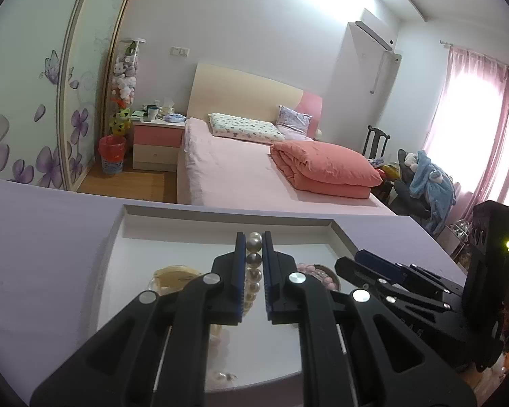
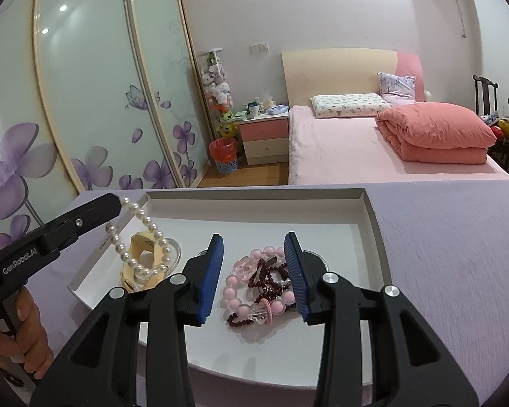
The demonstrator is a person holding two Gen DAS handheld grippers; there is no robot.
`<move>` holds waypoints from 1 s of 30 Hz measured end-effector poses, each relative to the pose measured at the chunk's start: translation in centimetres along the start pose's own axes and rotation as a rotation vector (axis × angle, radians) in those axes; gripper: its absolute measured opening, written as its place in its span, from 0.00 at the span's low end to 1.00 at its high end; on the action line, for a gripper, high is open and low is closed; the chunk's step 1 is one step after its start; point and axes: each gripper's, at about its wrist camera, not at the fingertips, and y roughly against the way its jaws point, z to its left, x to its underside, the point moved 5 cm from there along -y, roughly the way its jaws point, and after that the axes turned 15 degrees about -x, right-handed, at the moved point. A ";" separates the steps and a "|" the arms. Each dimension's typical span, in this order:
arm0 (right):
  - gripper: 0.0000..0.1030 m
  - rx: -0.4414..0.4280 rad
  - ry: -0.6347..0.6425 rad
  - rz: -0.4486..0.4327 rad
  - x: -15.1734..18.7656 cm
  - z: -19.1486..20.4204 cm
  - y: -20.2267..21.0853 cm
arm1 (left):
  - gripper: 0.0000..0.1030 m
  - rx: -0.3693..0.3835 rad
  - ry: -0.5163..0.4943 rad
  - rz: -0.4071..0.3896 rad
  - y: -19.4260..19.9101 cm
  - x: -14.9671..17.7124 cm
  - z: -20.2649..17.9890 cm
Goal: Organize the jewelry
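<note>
From the left wrist view, the left hand-held gripper (image 1: 253, 237) was pinching a pearl strand (image 1: 253, 271) between its blue pads, above the white tray (image 1: 118, 234) that lay on the lilac worktop (image 1: 44, 237). The strand ran back along the gap between the fingers. Inside the tray, left of the pearls, a yellowish band (image 1: 173, 273) showed partly, and to their right pink beads (image 1: 308, 269) peeked out behind the finger. The right hand-held gripper (image 1: 353, 263) reached into the tray from the right edge.

From the right wrist view, the right hand-held gripper (image 2: 253, 240) stood spread over the tray (image 2: 370, 224), its pads clear of the jewelry. Between them, on the tray floor, lay a heap of pink bead bracelets (image 2: 234, 288) tangled with a dark red bead strand (image 2: 271, 281). Toward the tray's left side, the left hand-held gripper (image 2: 117, 203) held the pearl strand (image 2: 146, 234), which hung in a loop over the yellowish band (image 2: 142, 247). A hand (image 2: 27, 325) gripped that tool's handle at the lower left.
</note>
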 end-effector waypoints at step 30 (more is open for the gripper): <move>0.39 0.010 0.016 0.007 0.5 -0.4 0.2 | 0.32 -0.025 0.025 0.029 -1.0 0.7 0.3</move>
